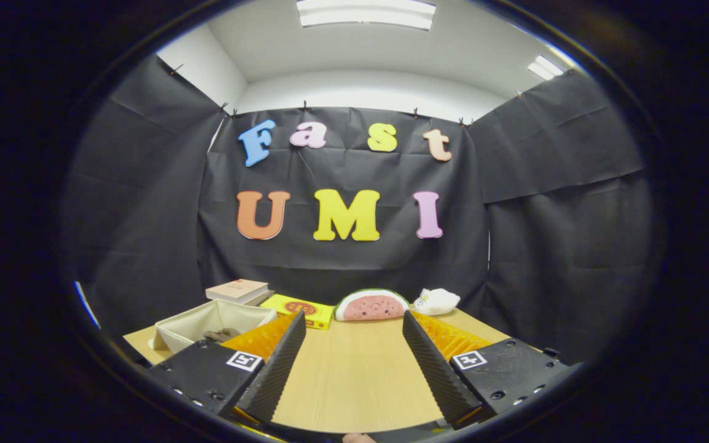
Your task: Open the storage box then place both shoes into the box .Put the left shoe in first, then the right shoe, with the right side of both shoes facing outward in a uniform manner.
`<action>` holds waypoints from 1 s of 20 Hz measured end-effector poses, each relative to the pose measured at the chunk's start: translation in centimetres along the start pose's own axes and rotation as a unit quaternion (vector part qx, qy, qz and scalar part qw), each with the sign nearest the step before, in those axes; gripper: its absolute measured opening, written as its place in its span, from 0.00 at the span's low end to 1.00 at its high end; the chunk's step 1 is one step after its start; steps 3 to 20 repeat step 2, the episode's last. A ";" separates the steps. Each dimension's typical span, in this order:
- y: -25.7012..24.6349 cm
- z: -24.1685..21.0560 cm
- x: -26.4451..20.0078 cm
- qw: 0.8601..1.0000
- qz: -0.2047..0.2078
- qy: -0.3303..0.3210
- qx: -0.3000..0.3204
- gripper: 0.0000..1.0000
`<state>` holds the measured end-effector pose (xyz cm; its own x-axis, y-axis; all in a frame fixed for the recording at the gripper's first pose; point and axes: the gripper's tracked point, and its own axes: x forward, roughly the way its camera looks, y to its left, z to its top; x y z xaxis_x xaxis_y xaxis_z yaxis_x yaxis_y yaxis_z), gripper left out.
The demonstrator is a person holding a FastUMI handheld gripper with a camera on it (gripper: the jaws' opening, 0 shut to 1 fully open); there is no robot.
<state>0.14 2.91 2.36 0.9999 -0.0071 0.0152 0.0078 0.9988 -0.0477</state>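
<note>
The open-topped, beige fabric storage box (207,323) is sitting on the light wooden tabletop (354,381), at its near left portion, partly hidden behind the left finger of the gripper. Inside the box, a dark brownish item (221,335) is lying against the wall nearest the gripper; whether it is a shoe cannot be told from this angle.

Just behind the box, a closed book with a pale reddish cover (237,289) is resting on a darker volume. To the right of the box and touching its far corner, a flat yellow carton with a red oval mark (302,309) is lying on the table. Further right of the box, a plush watermelon slice with a pink face and green rind (372,306) is standing upright near the cloth wall. Beyond that, well apart from the box, a crumpled white soft item (436,301) is sitting at the table's far right edge.

The black-and-orange two-finger gripper (351,326) is hovering over the table to the right of the box, its ridged fingers (277,363) spreading wide apart and holding nothing; bare wood is showing between them.
</note>
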 end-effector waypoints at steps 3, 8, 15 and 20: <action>-0.3 -0.4 0.0 1.000 0.001 0.004 0.003 0.96; -0.3 -0.4 0.0 1.000 0.001 0.004 0.003 0.96; -0.3 -0.4 0.0 1.000 0.001 0.004 0.003 0.96; -0.3 -0.4 0.0 1.000 0.001 0.004 0.003 0.96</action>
